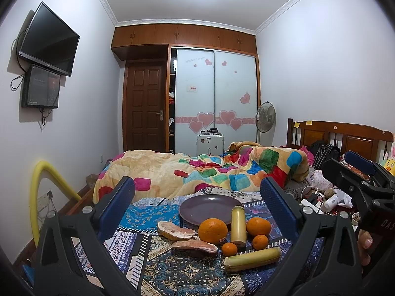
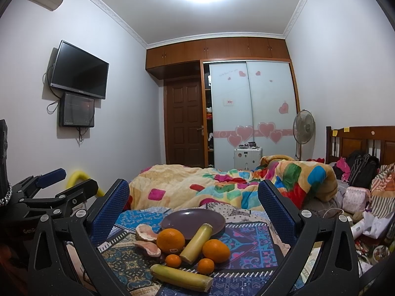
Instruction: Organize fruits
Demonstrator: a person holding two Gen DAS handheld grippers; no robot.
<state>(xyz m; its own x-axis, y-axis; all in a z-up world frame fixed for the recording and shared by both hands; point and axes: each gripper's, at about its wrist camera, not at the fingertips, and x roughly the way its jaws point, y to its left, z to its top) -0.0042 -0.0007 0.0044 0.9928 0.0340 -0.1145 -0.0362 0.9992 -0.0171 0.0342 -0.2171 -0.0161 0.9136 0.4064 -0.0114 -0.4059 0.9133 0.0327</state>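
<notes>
A purple plate (image 1: 209, 207) (image 2: 195, 219) lies empty on a patterned cloth (image 1: 172, 271) (image 2: 246, 244). In front of it lie two large oranges (image 1: 212, 230) (image 2: 170, 241), two small tangerines (image 1: 229, 249) (image 2: 172, 260), two yellow-green cane pieces (image 1: 253, 259) (image 2: 181, 277) and two pomelo segments (image 1: 195, 246) (image 2: 148, 246). My left gripper (image 1: 197, 204) is open and empty, held back from the fruit. My right gripper (image 2: 193, 207) is open and empty too. Each gripper shows at the edge of the other's view.
A rumpled colourful quilt (image 1: 197, 172) covers the bed behind the plate. Clutter and bags (image 2: 358, 197) lie at the right by the wooden headboard (image 1: 345, 138). A yellow foam tube (image 1: 39, 197) stands at the left wall.
</notes>
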